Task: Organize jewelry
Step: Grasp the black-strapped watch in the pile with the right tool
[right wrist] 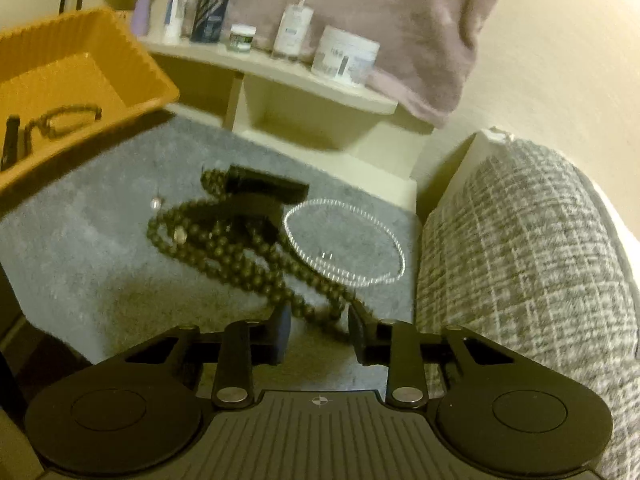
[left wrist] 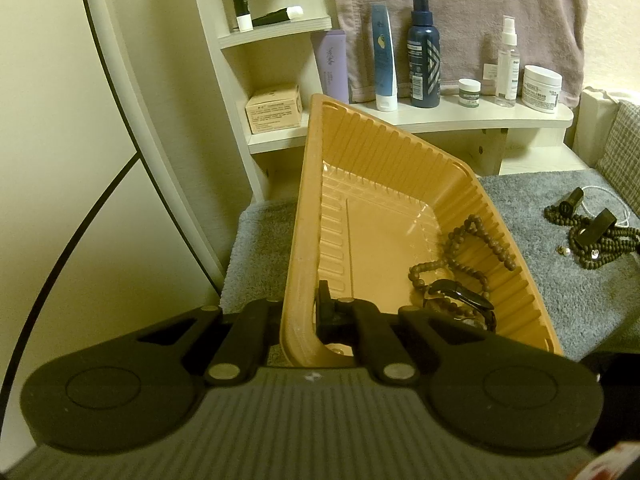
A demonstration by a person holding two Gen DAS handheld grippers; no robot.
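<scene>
On grey mat (right wrist: 100, 240), right side: dark bead necklace (right wrist: 224, 248) heaped, pearl strand (right wrist: 344, 240) looped just beside it, black clip-like piece (right wrist: 264, 188) lying on the beads, small loose piece (right wrist: 156, 203) apart.

Left hand-held gripper (left wrist: 298, 320): jaws fully closed, clamped on near wall of orange tray (left wrist: 400, 152); tray tilted. Inside tray: brown bead bracelet (left wrist: 472, 240), dark watch (left wrist: 460, 300) at lower corner.

Right hand-held gripper (right wrist: 320, 332): jaws partly open, straddling end loops of dark bead necklace, pads not pressing on it; frame blurred.

Shelf (left wrist: 460, 114) behind carries cosmetics bottles.
</scene>
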